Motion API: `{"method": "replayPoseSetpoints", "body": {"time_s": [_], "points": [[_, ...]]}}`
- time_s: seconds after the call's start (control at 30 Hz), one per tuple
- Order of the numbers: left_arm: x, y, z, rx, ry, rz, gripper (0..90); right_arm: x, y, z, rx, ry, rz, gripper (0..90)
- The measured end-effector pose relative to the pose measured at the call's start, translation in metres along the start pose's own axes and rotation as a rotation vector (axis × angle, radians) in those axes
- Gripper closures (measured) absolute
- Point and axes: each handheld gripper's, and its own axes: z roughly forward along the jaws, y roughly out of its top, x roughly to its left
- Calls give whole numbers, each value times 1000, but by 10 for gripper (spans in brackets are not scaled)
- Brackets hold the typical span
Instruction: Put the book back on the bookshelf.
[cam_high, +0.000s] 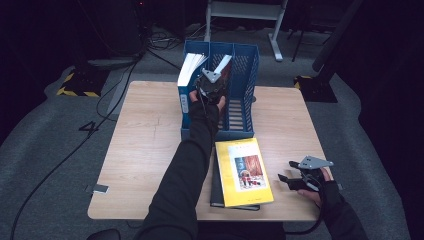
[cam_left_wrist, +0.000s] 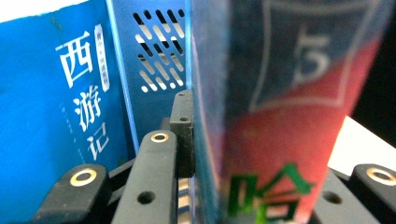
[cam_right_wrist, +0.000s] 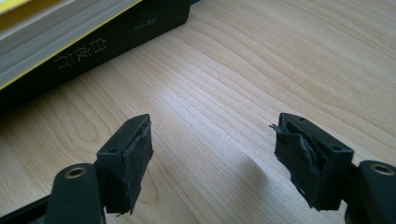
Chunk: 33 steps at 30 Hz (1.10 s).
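1. While the left gripper reaches over the blue file rack at the table's far side, its jaws are clamped on a red-and-navy book, held upright on edge.
2. Red-and-navy book: sits between the rack's walls, beside the compartment that holds the blue book; its long axis runs upright, along the jaws, so the coming move looks like a straight lowering into that slot.
3. Perforated blue divider: stands just beside the left jaw, between the two books; a judged snag point.
4. Right gripper: rests near the table's near right corner, jaws apart and empty, well away from the rack.
5. Yellow book: lies flat on a black book, between the two hands, nearer the right gripper.
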Motion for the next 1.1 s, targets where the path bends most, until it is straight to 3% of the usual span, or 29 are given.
{"method": "replayPoseSetpoints", "body": {"time_s": [0.2, 0.5, 0.73, 0.93, 1.0, 1.1], "points": [[3, -8, -11, 25, -25, 20, 729, -1, 0, 0, 3, -5, 2, 279], [9, -16, -17, 35, -56, 12, 719, -2, -1, -1, 10, -17, 11, 277], [6, -8, -22, 46, -88, 65, 647, -3, -3, -2, 13, -17, 12, 276], [9, 0, -20, 84, -111, 87, 549, -2, -2, -2, 17, -14, 4, 276], [9, 5, -17, 125, -120, 107, 500, -2, -2, -1, 17, -10, 6, 277], [8, 10, -14, 128, -118, 131, 489, -2, -2, -1, 21, -11, 4, 277]]}}
